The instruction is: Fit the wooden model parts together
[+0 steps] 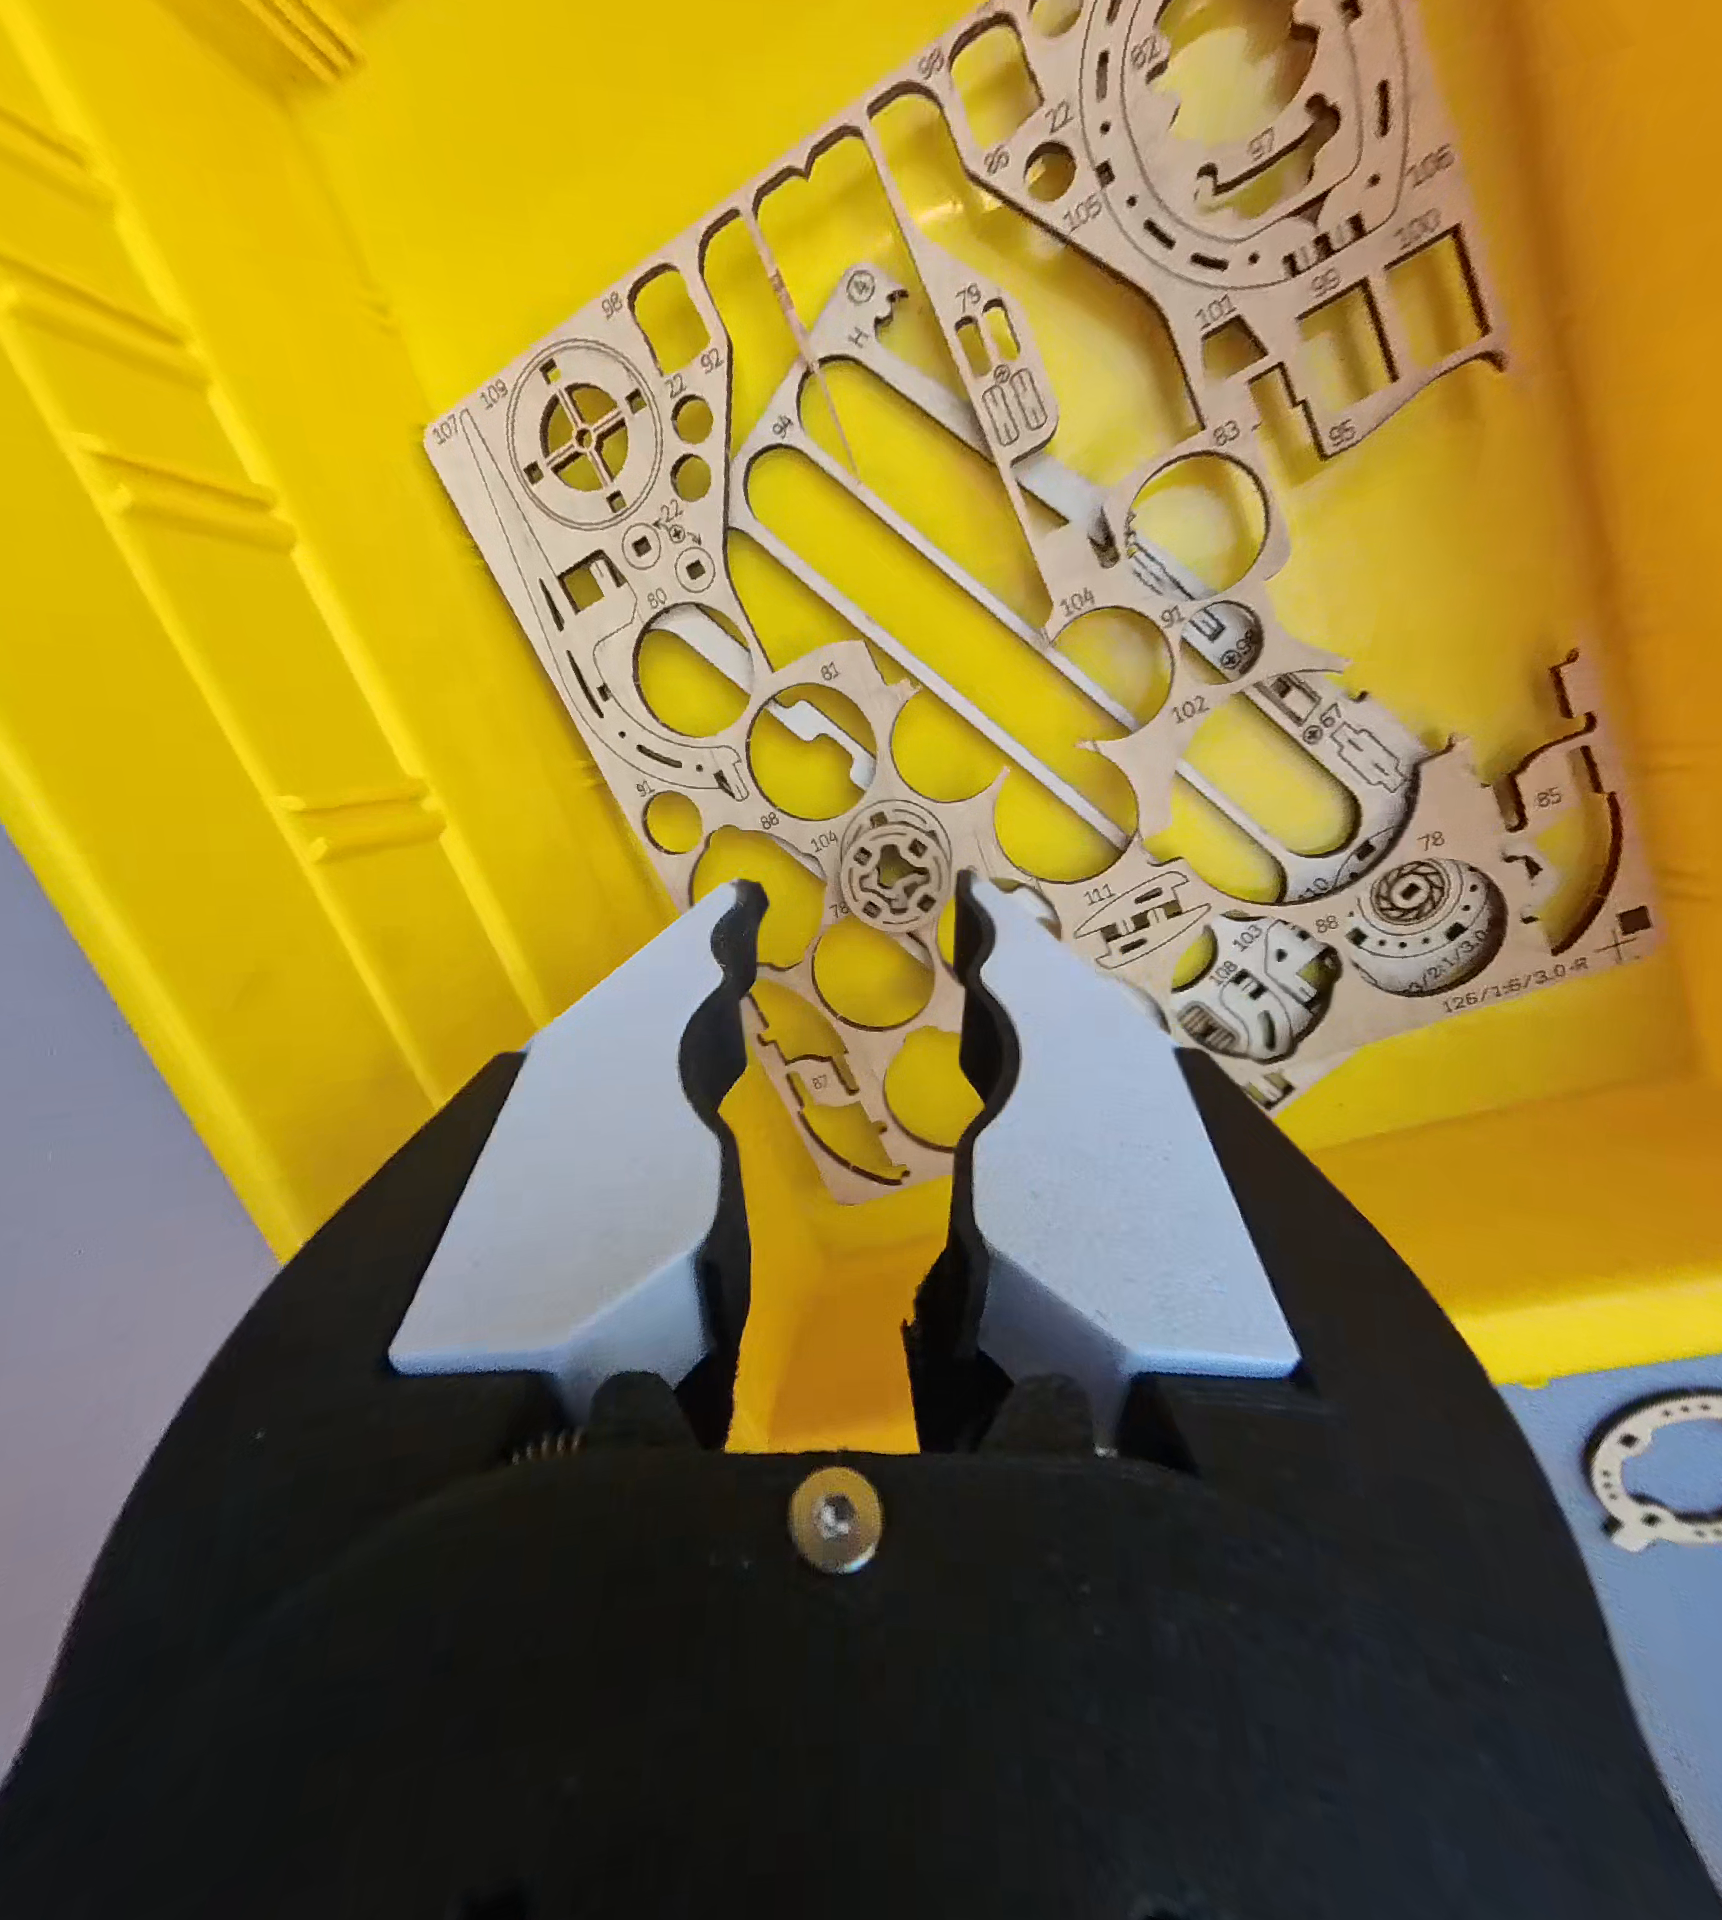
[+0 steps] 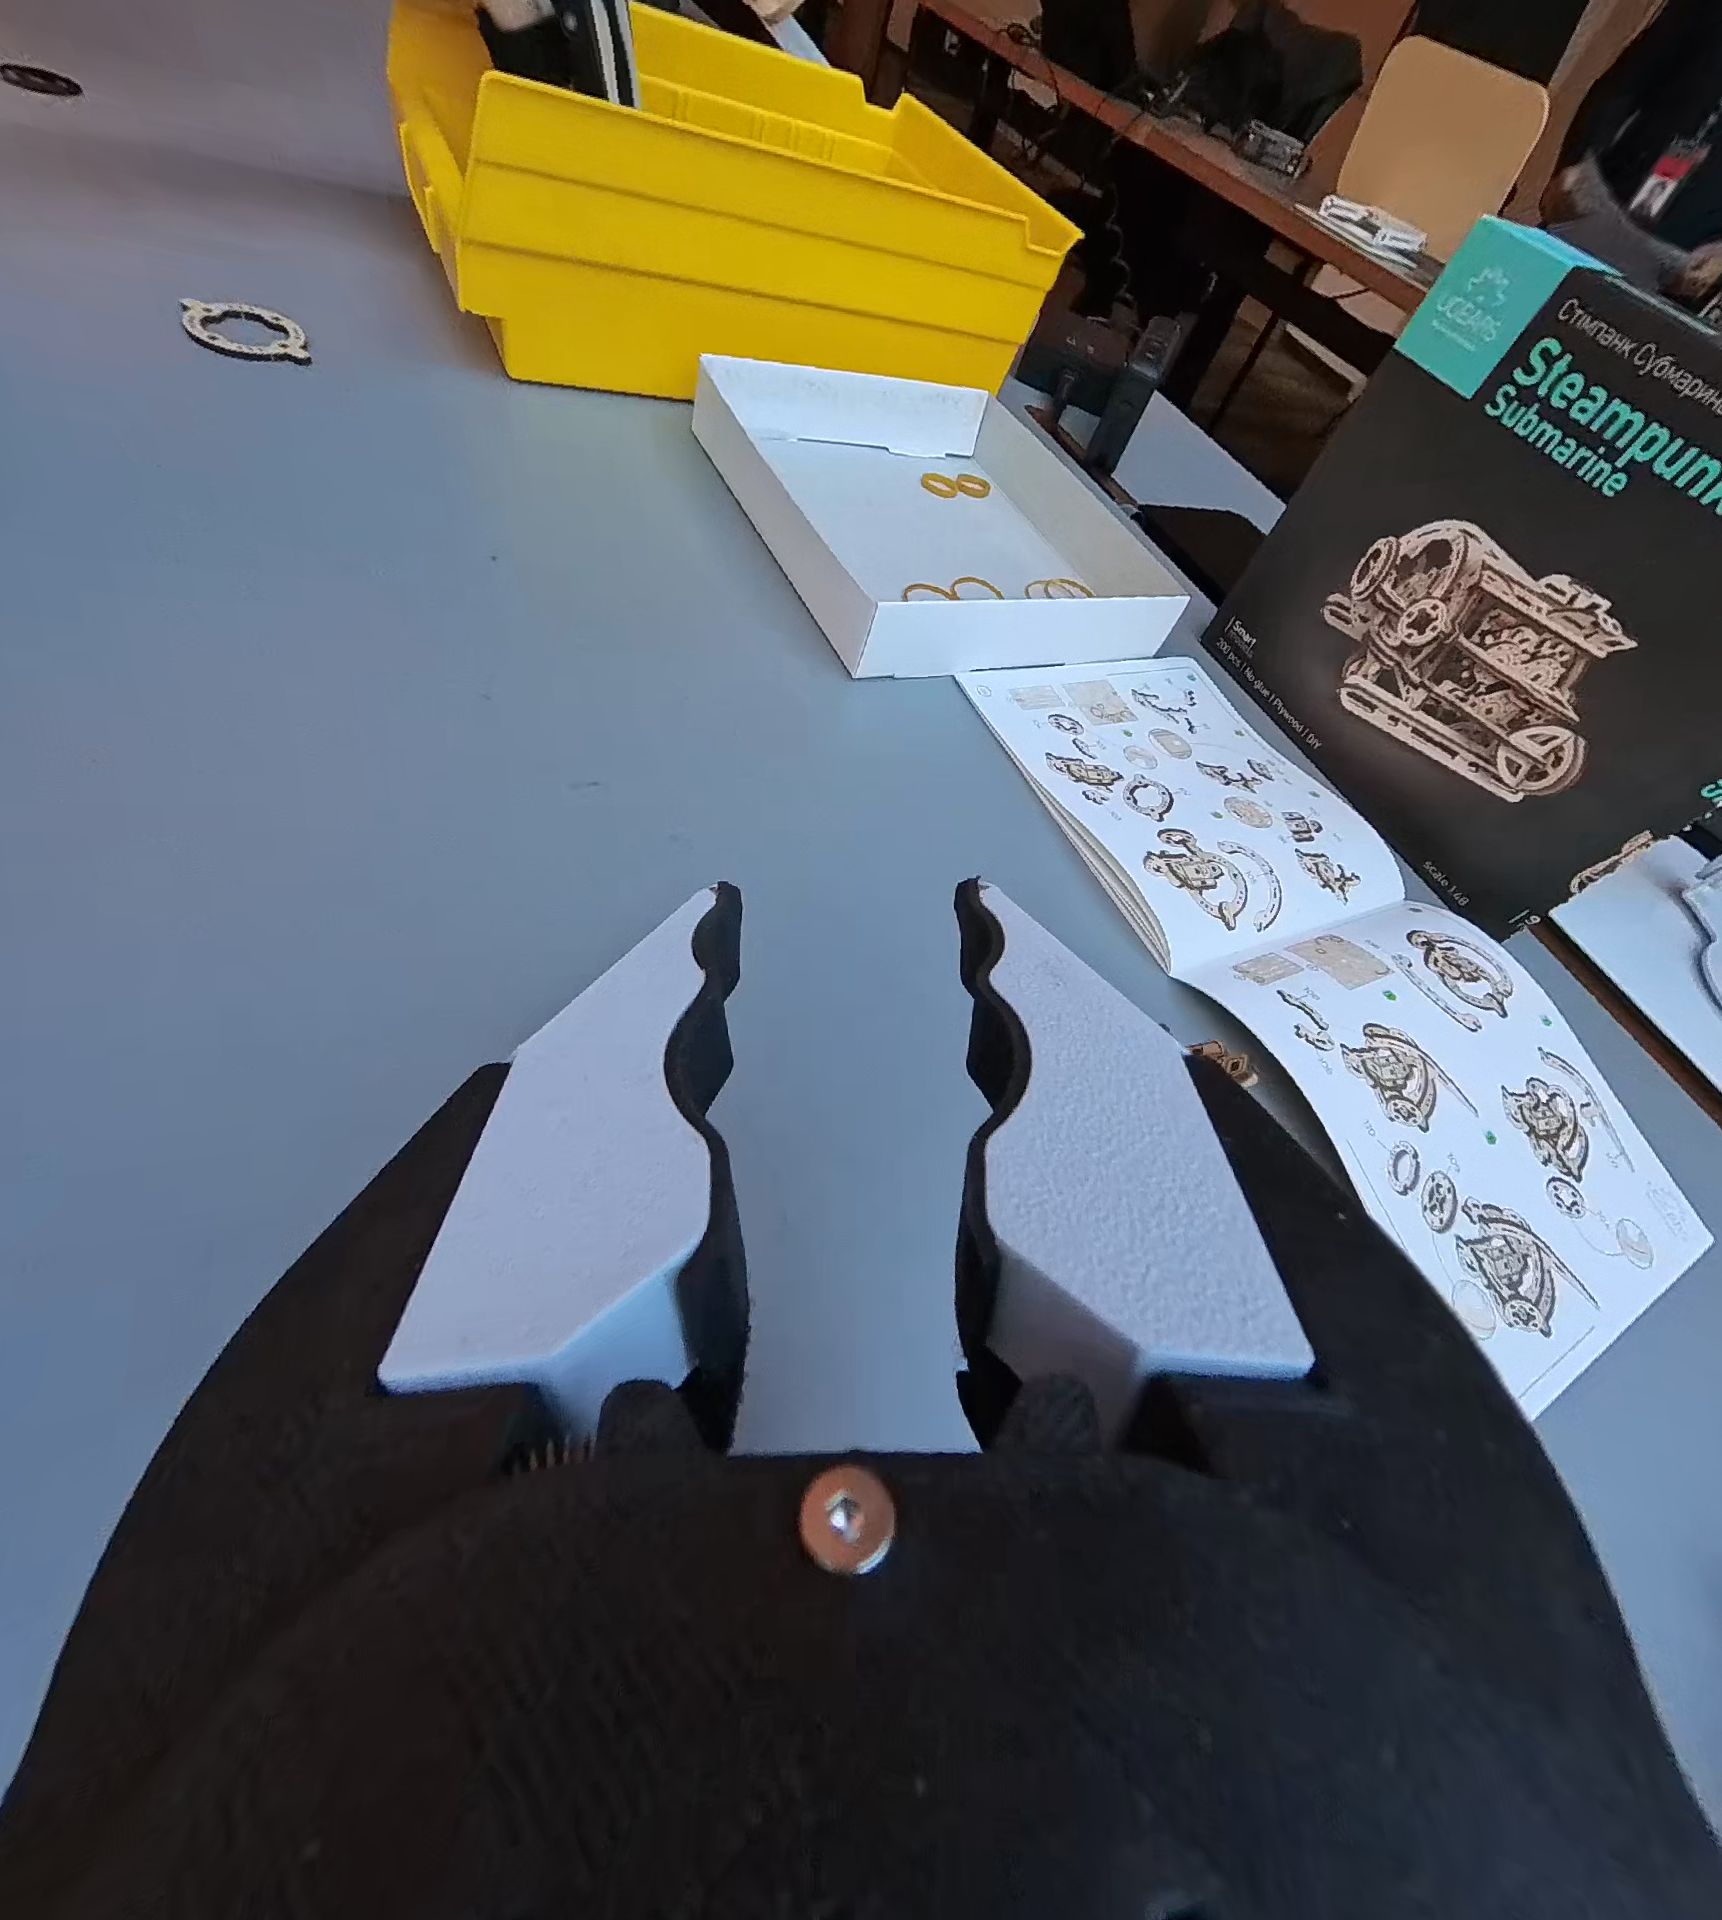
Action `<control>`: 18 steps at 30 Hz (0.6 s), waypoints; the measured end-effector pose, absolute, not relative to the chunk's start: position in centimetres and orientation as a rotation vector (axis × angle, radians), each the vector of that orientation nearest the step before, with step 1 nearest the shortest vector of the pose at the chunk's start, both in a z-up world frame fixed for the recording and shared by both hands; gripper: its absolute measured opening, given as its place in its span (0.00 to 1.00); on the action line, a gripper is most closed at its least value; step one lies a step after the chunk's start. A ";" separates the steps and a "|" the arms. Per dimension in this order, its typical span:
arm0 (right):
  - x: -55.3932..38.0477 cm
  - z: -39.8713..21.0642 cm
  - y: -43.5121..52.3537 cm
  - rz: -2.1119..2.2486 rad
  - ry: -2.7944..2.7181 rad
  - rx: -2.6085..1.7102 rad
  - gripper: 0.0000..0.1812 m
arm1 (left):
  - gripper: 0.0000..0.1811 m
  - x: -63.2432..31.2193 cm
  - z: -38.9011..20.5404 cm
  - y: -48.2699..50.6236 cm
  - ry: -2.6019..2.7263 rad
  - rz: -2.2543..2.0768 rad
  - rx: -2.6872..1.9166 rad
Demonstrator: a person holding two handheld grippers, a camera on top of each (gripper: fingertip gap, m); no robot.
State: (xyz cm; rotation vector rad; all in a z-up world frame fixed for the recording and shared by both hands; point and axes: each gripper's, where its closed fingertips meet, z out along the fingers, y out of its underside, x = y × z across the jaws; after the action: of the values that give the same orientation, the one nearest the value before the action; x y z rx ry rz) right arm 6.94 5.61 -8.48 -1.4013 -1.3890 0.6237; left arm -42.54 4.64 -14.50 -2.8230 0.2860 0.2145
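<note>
Wooden sheet [image 1: 940, 582] lying flat on the floor of the yellow bin [image 1: 213, 623], most slots already punched out, a few parts still seated, e.g. a small disc [image 1: 893, 868] just past the left fingertips. Second sheet apparently underneath, edge showing through the cutouts; count not certain.

One loose ring [image 2: 244, 329] flat on the grey surface [image 2: 317, 727], just outside the bin's near wall, well apart from everything else. Same ring visible at lower right of the left wrist view.

Left hand-held gripper [image 1: 857, 894] spread, empty, hovering over the sheet's near edge inside the bin. Right hand-held gripper [image 2: 846, 904] spread, empty, above bare surface, pointing toward the bin.

Progress, judged: early for this step. No two parts joined anywhere in view. One part freed and staged; its mate not yet pulled. Left: pick the next part from the sheet, bring it to the ring, press together.

Count:
- bins: 2, nested or stacked, far edge of surface
- white tray [image 2: 940, 540]: 1, beside the bin, holding about 6 yellow bands [image 2: 956, 485] in three clusters
- open booklet [image 2: 1335, 997]: 1, right edge
- dark kit box [image 2: 1563, 582]: 1 upright behind the booklet; corner of a possible second at far right
- small wooden bits just by the right finger, next to the booklet: too hidden to count
</note>
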 end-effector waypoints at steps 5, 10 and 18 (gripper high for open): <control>6.9 -9.1 5.6 0.569 -1.424 -1.408 0.23 | 0.19 -42.3 -15.0 4.5 0.273 0.137 -2.826; 6.9 -9.2 5.5 0.572 -1.432 -1.408 0.23 | 0.15 -42.3 -15.3 4.6 0.292 0.128 -2.816; 6.9 -9.1 5.5 0.576 -1.429 -1.409 0.23 | 0.03 -41.9 -15.0 4.5 0.342 0.125 -2.804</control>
State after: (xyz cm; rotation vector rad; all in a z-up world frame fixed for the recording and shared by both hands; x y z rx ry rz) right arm 6.91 5.51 -9.15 -1.4093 -1.4285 0.5759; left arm -41.90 4.50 -15.02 -2.8039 0.3425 0.1255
